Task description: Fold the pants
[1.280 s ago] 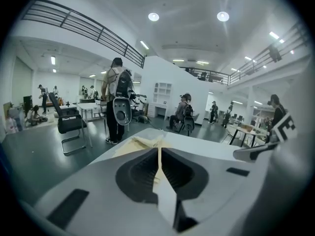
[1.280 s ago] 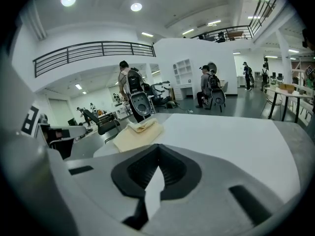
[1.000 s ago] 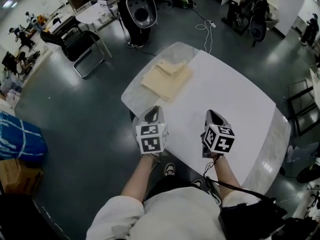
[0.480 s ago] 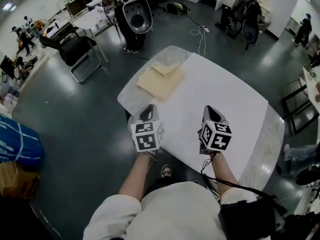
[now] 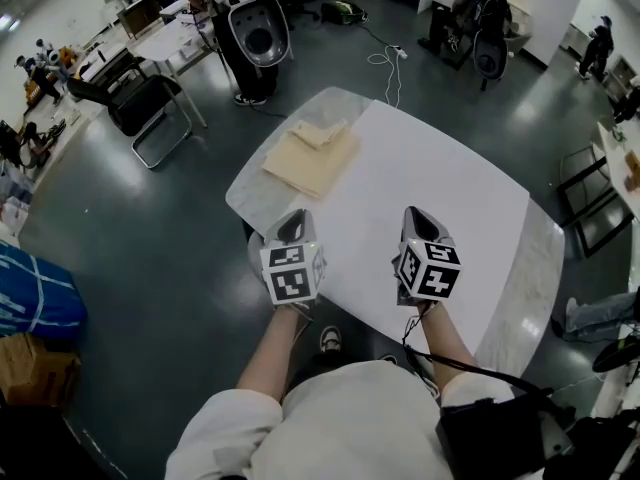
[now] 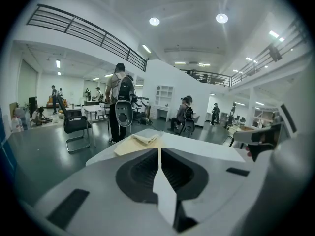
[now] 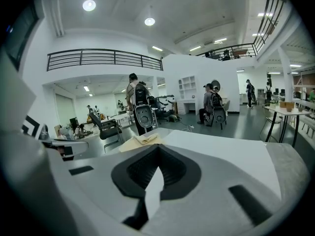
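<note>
Head view: folded pants (image 5: 310, 155) lie at the far left corner of the table (image 5: 450, 203), well apart from left gripper (image 5: 291, 226) and right gripper (image 5: 415, 218), both jaws together, nothing between.

Reaches both arms forward from the bottom of the head view, left forearm (image 5: 271, 353) angling up from lower left, right forearm (image 5: 440, 342) rising from lower right. Holds the left gripper (image 5: 291, 228) just left of the frame's centre and the right gripper (image 5: 418, 224) just right of it, level with each other and well apart. Points both toward the top of the frame, noses tipped slightly downward. Carries the left marker cube (image 5: 292, 273) and right marker cube (image 5: 428, 270) at the rear, over the hands, hiding most of each hand. In the left gripper view, jaws pressed together along one thin seam; in the right gripper view, jaws likewise closed tip to tip.
</note>
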Action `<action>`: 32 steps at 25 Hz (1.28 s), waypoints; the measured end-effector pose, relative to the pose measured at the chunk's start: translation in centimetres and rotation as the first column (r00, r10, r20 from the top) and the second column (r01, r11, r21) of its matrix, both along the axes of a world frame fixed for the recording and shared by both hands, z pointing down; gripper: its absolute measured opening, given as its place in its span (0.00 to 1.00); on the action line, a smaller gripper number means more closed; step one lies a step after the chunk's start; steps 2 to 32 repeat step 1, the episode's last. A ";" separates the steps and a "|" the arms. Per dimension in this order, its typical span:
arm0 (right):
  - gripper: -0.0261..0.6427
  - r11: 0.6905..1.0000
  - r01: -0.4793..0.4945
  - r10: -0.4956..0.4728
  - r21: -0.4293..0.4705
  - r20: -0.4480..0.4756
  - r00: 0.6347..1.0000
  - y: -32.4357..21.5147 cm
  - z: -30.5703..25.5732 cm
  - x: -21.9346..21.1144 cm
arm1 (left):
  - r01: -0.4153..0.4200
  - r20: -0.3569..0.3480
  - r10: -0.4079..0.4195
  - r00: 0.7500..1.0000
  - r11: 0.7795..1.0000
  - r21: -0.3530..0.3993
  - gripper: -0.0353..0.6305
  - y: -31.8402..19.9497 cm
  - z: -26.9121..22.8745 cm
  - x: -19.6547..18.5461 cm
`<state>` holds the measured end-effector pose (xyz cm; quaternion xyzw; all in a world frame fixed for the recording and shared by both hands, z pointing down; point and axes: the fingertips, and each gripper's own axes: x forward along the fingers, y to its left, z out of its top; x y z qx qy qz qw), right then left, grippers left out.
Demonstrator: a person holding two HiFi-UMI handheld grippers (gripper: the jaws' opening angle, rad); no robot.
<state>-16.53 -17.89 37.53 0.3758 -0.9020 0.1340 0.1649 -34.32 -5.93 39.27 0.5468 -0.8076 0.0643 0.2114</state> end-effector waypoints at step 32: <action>0.03 1.000 0.000 0.000 0.001 -0.001 1.000 -0.1 0.0 0.0 | -0.001 -0.001 0.001 1.000 1.000 -0.001 0.09 -0.1 0.1 0.0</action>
